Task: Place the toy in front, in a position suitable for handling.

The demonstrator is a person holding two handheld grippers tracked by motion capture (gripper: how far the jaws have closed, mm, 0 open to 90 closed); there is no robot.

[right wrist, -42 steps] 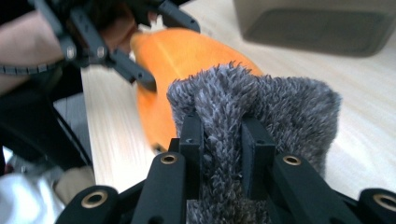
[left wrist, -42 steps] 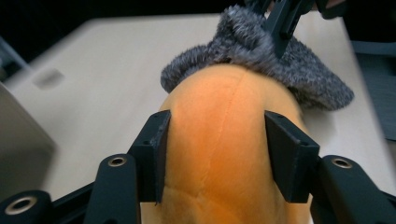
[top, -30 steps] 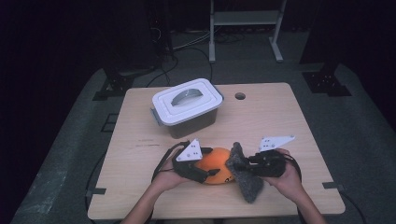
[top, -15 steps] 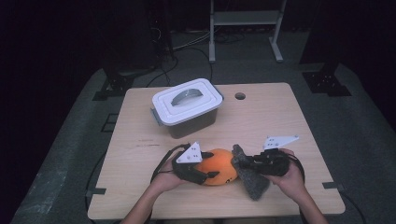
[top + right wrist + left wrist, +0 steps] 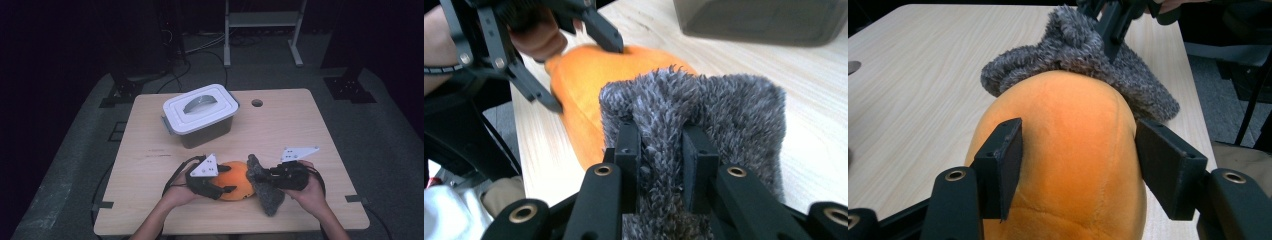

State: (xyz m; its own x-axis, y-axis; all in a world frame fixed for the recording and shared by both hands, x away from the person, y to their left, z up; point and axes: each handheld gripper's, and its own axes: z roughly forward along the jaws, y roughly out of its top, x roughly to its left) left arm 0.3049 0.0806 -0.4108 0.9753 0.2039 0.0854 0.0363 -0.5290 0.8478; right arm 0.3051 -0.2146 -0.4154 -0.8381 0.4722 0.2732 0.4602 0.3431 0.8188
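At the near edge of the bench (image 5: 150, 145), the left claw (image 5: 1078, 165), just been closing, straddles the orange plush (image 5: 1068, 165) without squeezing, while the right claw (image 5: 661, 150) pinches the grey fuzzy cloth (image 5: 724, 110) touching it; covering remains unfinished.

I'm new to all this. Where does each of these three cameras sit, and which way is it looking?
High view: above the person's side, looking forward and down on the table; both forearms show.
Left gripper view: rides the left gripper, looking along its jaws, which flank the orange plush toy.
Right gripper view: rides the right gripper, jaws pinching the grey fuzzy cloth; the other hand shows.
Both gripper views share toy and cloth.
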